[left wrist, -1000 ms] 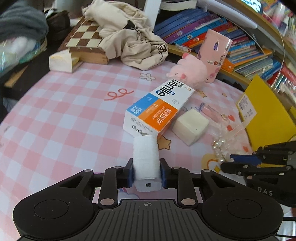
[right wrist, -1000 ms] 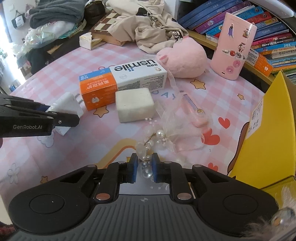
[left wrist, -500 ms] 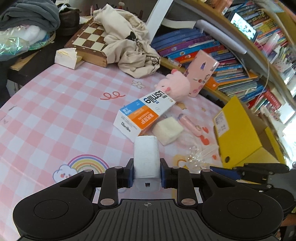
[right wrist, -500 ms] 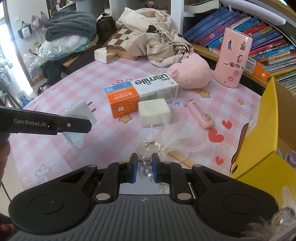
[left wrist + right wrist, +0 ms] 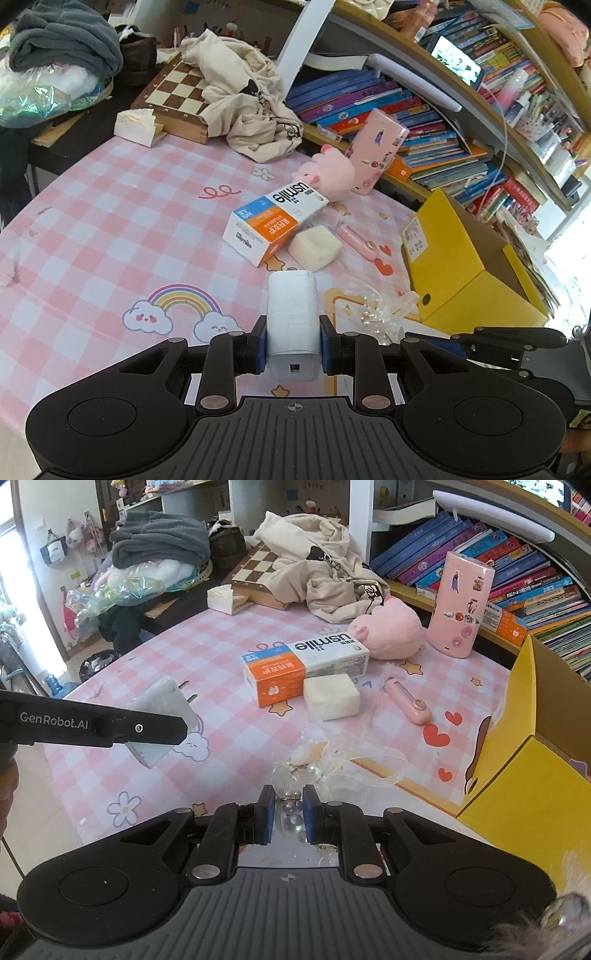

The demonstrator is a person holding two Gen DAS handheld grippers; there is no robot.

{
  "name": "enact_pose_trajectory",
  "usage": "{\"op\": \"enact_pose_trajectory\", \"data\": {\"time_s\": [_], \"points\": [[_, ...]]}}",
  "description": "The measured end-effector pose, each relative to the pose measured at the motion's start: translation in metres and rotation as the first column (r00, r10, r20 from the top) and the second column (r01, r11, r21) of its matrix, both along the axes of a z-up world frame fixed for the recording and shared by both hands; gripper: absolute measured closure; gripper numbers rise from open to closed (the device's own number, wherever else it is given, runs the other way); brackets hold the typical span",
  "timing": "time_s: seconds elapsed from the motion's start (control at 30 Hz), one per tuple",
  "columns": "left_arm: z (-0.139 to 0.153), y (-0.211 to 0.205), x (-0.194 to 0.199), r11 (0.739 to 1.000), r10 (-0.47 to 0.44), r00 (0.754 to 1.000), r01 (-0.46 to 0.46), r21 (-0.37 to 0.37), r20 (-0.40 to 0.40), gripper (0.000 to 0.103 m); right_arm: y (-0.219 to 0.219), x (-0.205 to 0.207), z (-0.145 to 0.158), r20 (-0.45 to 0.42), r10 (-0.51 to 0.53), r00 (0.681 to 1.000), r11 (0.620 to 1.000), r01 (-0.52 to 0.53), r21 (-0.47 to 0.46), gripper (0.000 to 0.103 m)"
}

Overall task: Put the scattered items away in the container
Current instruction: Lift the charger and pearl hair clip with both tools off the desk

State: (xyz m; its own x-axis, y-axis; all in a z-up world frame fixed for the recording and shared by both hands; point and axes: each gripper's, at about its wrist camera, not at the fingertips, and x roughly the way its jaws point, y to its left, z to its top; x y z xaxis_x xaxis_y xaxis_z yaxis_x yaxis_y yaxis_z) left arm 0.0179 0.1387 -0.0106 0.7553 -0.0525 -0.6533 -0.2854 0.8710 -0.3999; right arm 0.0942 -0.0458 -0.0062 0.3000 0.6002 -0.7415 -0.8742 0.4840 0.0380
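My left gripper (image 5: 292,345) is shut on a white plug charger (image 5: 291,317) and holds it above the pink checked table; the charger also shows in the right wrist view (image 5: 159,716). My right gripper (image 5: 289,814) is shut on a pearl and ribbon hair ornament (image 5: 314,764), lifted off the table, also seen from the left wrist (image 5: 373,314). The yellow box (image 5: 524,771) stands open at the right, also in the left wrist view (image 5: 454,266). A usmile carton (image 5: 275,225), a white sponge block (image 5: 314,247), a pink comb case (image 5: 406,705) and a pink plush (image 5: 388,629) lie on the table.
A pink sticker-covered case (image 5: 460,605) leans on a low shelf of books (image 5: 424,122). A beige garment (image 5: 240,99) lies over a chessboard (image 5: 173,96) at the back. A tissue pack (image 5: 135,125) sits at the far table edge.
Both grippers have risen and pulled back from the table with their loads. The yellow box has come into fuller view on the right.
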Motion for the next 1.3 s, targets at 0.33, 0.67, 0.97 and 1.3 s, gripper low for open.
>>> {"op": "enact_pose_trajectory", "data": {"time_s": [0.33,0.67,0.97,1.3], "points": [[0.011,0.001,-0.023,1.0,0.009,0.999,-0.009,0.008,0.043,0.078,-0.011,-0.021,0.01,0.021,-0.017,1.0,1.0,0.017,0.019,0.088],[0.014,-0.003,-0.04,1.0,0.008,0.998,-0.009,0.006,0.06,0.078,-0.013,-0.038,0.015,0.044,-0.001,0.999,1.0,0.0,0.027,0.088],[0.017,0.0,-0.055,0.999,0.036,0.997,-0.037,0.012,0.07,0.078,-0.013,-0.049,0.018,0.053,0.02,0.998,0.999,-0.022,0.041,0.088],[0.019,0.001,-0.062,0.999,0.051,0.996,-0.052,0.016,0.075,0.078,-0.009,-0.057,0.02,0.062,0.047,0.997,0.998,-0.05,0.045,0.088]]}}
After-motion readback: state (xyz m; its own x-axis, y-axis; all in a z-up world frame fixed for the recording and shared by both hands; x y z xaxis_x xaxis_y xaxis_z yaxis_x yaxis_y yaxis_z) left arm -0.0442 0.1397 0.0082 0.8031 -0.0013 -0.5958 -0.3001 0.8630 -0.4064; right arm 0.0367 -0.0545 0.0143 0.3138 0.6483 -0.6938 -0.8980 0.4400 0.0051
